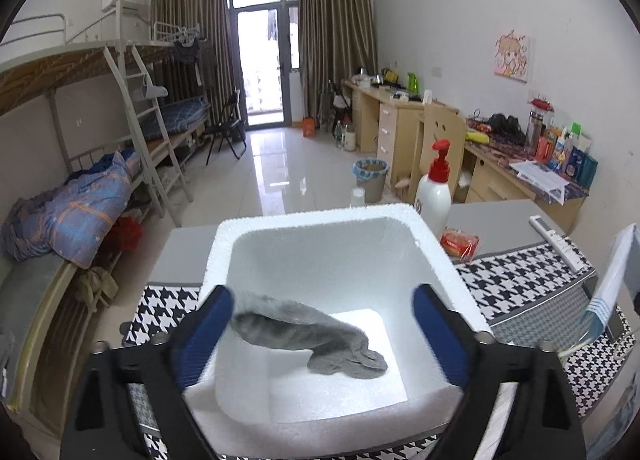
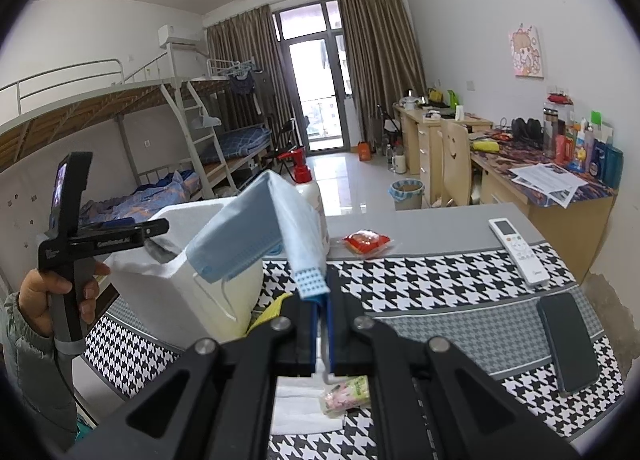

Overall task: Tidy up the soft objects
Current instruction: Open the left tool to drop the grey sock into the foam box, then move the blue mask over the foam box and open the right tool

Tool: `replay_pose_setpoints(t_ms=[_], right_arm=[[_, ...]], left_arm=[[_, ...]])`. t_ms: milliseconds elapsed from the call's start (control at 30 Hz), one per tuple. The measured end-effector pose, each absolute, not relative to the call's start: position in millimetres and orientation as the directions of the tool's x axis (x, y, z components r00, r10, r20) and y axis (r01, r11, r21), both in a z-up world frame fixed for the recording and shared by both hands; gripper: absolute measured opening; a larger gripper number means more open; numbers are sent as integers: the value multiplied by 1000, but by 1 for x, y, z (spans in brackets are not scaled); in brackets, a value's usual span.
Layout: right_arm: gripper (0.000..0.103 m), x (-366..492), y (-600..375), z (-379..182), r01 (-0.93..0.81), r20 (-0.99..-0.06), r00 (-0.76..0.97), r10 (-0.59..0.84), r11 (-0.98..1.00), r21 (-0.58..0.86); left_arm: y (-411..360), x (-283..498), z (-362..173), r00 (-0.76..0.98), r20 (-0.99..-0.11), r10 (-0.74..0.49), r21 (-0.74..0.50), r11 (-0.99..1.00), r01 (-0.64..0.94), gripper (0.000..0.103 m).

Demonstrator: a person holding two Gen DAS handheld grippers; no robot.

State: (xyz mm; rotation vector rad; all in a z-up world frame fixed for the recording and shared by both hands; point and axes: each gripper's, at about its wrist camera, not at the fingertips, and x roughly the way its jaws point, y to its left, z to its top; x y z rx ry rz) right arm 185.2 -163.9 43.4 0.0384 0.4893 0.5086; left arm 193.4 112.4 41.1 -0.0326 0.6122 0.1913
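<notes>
A grey sock (image 1: 304, 324) hangs blurred inside the white foam box (image 1: 320, 215). Its upper end is against my left gripper's left pad and its toe reaches the box floor. My left gripper (image 1: 323, 292) stands wide open over the box's near rim, and the pads do not press on the sock. In the right wrist view a hand holds this gripper (image 2: 160, 225) at the top of the box (image 2: 168, 280), with a bit of sock (image 2: 158, 250) below its tips. My right gripper (image 2: 320, 300) is shut on a folded light-blue face mask (image 2: 256, 219), held up beside the box.
On the houndstooth tablecloth (image 2: 440, 292) lie a white remote (image 2: 520, 248), a black phone (image 2: 572, 344) and a red snack packet (image 2: 366, 242). A pump bottle (image 1: 434, 195) stands behind the box. Under the right gripper lie a small packet (image 2: 346, 392) and white tissue (image 2: 300, 408).
</notes>
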Motion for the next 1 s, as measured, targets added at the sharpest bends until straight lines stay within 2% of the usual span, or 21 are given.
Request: replay_pose_setpoints(t_ms=[200, 433, 1000], right_arm=[[6, 186, -154, 51, -474, -425, 763, 487, 869, 146], [6, 188, -140, 61, -503, -411, 756, 509, 854, 134], [6, 190, -89, 88, -586, -380, 729, 570, 806, 86]], left_arm=[[117, 173, 51, 841, -518, 155, 2, 984, -179, 102], [125, 151, 63, 865, -463, 195, 11, 977, -214, 102], [162, 99, 52, 850, -421, 317, 13, 939, -344, 102]])
